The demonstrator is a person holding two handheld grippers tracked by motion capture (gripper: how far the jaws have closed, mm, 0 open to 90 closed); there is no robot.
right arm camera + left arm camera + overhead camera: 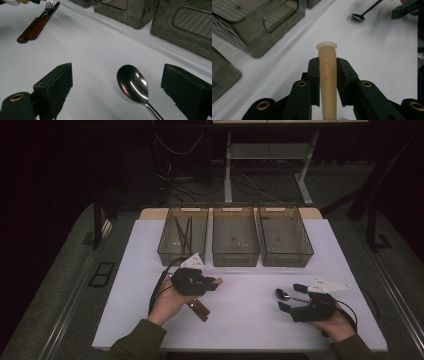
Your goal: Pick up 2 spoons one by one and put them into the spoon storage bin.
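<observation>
My left gripper [212, 284] was clamped on a pale wooden handle [327, 75], the two black jaws pressing on it from either side, so that its rounded end stuck out past the jaw tips above the white table [250, 320]. In the left gripper view I could read stamped letters running along the handle (too faint to make out which). From the high view, that gripper sat over the near left part of the table, just in front of the left basket [183, 240], which had a few long dark utensils lying in it. The middle basket [235, 240] and the right basket [285, 239] stood beside it along the far edge.

Near my left hand [167, 302], a fork [47, 5] and a knife [53, 7] with brown wooden handles lay side by side on the table, touching or nearly so.

My right gripper [292, 296] stood wide open and held nothing. The metal spoon [132, 83] lay flat on the table between its jaws, bowl upward and pointing away from me, with neither jaw touching it (clear table showed on both sides of the bowl). Its handle ran back under the gripper.
</observation>
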